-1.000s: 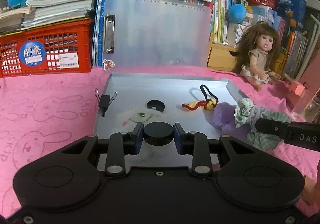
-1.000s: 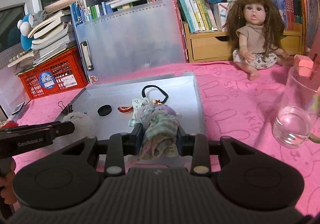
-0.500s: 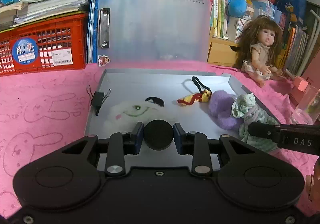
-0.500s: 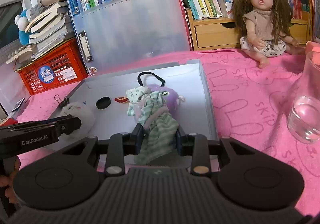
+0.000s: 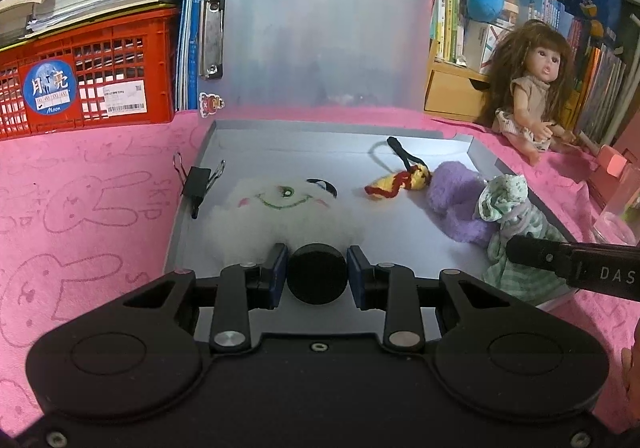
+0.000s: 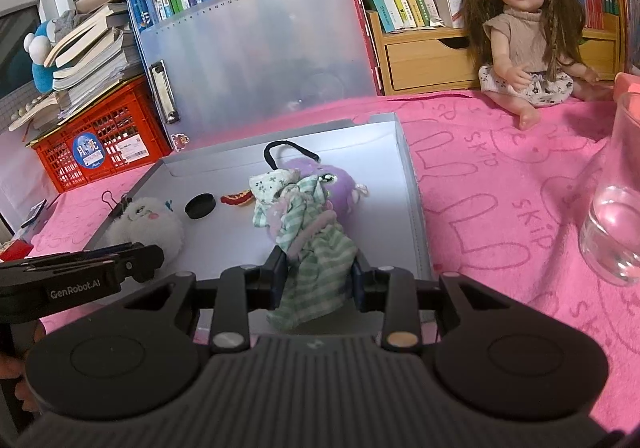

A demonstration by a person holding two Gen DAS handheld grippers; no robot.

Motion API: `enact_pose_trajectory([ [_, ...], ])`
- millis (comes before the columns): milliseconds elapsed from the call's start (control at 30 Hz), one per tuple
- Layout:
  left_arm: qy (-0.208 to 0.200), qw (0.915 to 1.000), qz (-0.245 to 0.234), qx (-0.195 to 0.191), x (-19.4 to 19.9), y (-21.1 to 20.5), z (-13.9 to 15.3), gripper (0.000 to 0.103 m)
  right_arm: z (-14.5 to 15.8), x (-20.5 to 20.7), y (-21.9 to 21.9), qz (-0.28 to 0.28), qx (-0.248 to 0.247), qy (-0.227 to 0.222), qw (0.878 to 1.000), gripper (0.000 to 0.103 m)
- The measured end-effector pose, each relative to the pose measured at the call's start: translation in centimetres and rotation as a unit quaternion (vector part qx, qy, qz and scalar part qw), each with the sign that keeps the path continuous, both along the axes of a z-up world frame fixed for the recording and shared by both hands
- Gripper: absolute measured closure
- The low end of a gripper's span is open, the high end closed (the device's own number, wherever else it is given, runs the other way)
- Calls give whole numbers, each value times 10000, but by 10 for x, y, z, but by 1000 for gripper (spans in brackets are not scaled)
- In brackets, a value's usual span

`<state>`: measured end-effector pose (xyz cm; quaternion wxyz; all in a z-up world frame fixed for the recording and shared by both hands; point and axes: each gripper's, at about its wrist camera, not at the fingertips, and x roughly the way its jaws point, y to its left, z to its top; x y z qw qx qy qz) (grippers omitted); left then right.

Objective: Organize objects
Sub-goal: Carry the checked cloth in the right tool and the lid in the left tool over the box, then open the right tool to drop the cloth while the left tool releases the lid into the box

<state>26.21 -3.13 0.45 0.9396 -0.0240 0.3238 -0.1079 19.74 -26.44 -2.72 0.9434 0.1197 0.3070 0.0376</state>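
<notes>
My left gripper is shut on a black round disc, low over the near end of a grey tray, just in front of a white plush face. A second black disc lies flat in the tray. My right gripper is shut on a green striped cloth that trails up onto a purple plush. A yellow and red knitted toy with a black loop lies mid-tray. A black binder clip sits on the tray's left rim.
A frosted clipboard stands against books behind the tray. A red crate with stacked books is at the back left. A doll sits at the back right, and a glass stands on the pink cloth right of the tray.
My left gripper with its disc has come lower and closer to the white plush, which now hides most of the loose disc. The right gripper has drawn the green cloth out toward the tray's near edge.
</notes>
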Motion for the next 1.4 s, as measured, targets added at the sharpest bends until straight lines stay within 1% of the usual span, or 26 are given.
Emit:
enact_pose_trajectory([
  [167, 44, 10000, -14, -11, 1, 1, -2, 72, 0, 0, -1, -16, -2, 5, 10000, 67],
  [267, 180, 9998, -18, -5, 3, 1, -5, 72, -1, 0, -2, -21, -17, 23, 10000, 67],
  [400, 186, 9998, -10, -16, 2, 1, -6, 72, -2, -1, -1, -14, -37, 8, 10000, 67],
  [467, 190, 9998, -11, -19, 2, 1, -6, 72, -2, -1, -1, -9, -36, 9, 10000, 66],
  [500, 195, 9998, -11, -22, 2, 1, -6, 72, -2, -1, -1, -5, -35, 12, 10000, 63],
  [533, 194, 9998, -18, -22, 2, 1, -6, 71, -2, -2, -1, 3, -20, 15, 10000, 59],
  [567, 198, 9998, -33, -12, 2, 0, -6, 66, -1, -3, 0, 14, -4, 12, 10000, 57],
  [600, 187, 9998, -53, -5, 1, 0, -5, 64, -1, -4, 0, 24, 1, 13, 10000, 49],
  [633, 160, 9999, -63, 16, 0, -1, -4, 60, 0, -4, 1, 30, -5, 8, 10000, 44],
  [700, 78, 9999, -81, 92, -4, -3, -1, 55, 2, -6, 3, 64, -53, -5, 10000, 41],
  [767, -1, 9998, -118, 155, -9, -6, 3, 50, 5, -8, 6, 69, -144, -20, 9999, 41],
  [867, -119, 9996, -157, 222, -16, -8, 11, 46, 11, -13, 11, 56, -285, -79, 9995, 39],
  [1000, -236, 9994, -173, 189, -25, -6, 24, 44, 21, -21, 14, 26, -374, -203, 9991, 37],
  [1167, -395, 9988, -230, 158, -41, 0, 38, 41, 33, -37, 14, 44, -327, -370, 9988, 36],
  [1400, -518, 9980, -348, 68, -70, 8, 50, 37, 44, -62, 17, 37, -393, -569, 9976, 35],
])
